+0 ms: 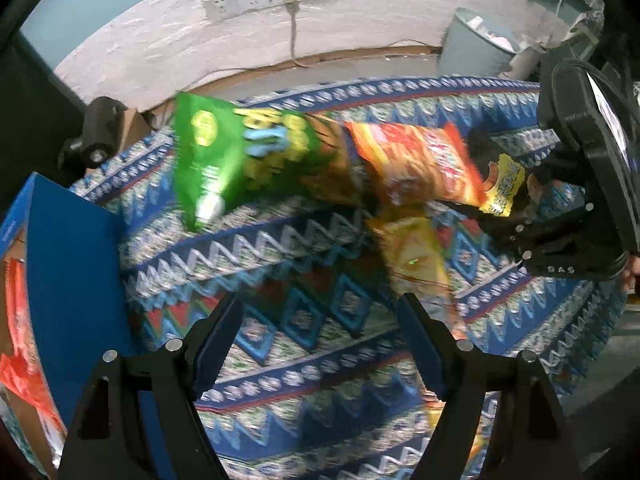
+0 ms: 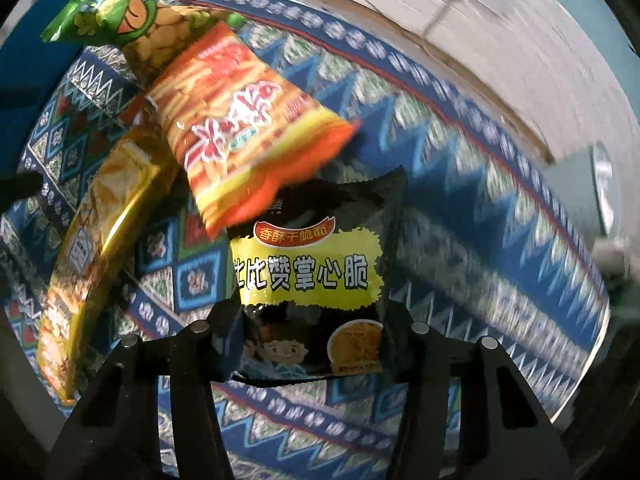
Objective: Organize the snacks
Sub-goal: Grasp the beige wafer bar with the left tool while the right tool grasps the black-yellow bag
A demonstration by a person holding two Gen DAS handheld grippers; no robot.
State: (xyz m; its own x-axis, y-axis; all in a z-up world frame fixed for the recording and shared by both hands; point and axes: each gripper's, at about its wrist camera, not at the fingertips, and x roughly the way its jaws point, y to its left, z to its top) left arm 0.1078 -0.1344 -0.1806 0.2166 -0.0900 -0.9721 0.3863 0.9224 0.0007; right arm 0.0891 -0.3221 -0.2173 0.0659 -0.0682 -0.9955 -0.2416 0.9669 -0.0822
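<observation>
Right gripper (image 2: 312,344): the black crinkly noodle-snack packet with the yellow label band (image 2: 316,280) sits between its two fingers, lower edge at the fingertips. The jaws stand wide, one at each side edge of the packet; whether they are pinching it yet I cannot tell. Packet long axis runs 6 to 12 o'clock in the right wrist view, i.e. along the fingers, so a straight close would likely take it across its width.

Overlapping the packet's top edge at 11 o'clock: orange-and-yellow striped foil packet (image 2: 240,128). Beyond that at 10–11 o'clock, green foil bag of peas (image 2: 116,12). At 9 o'clock, well to the side, a long gold foil packet (image 2: 100,232), axis tilted 7 to 1 o'clock. All lie on the blue patterned woven tablecloth (image 2: 460,200).

Left gripper (image 1: 320,332): released, spread wide, nothing between the fingers. Blue cardboard box (image 1: 72,264) lies at its 9 o'clock, just beside it, an orange packet inside.

Judgement: right hand nearer the black packet; box lies nearer the left.
</observation>
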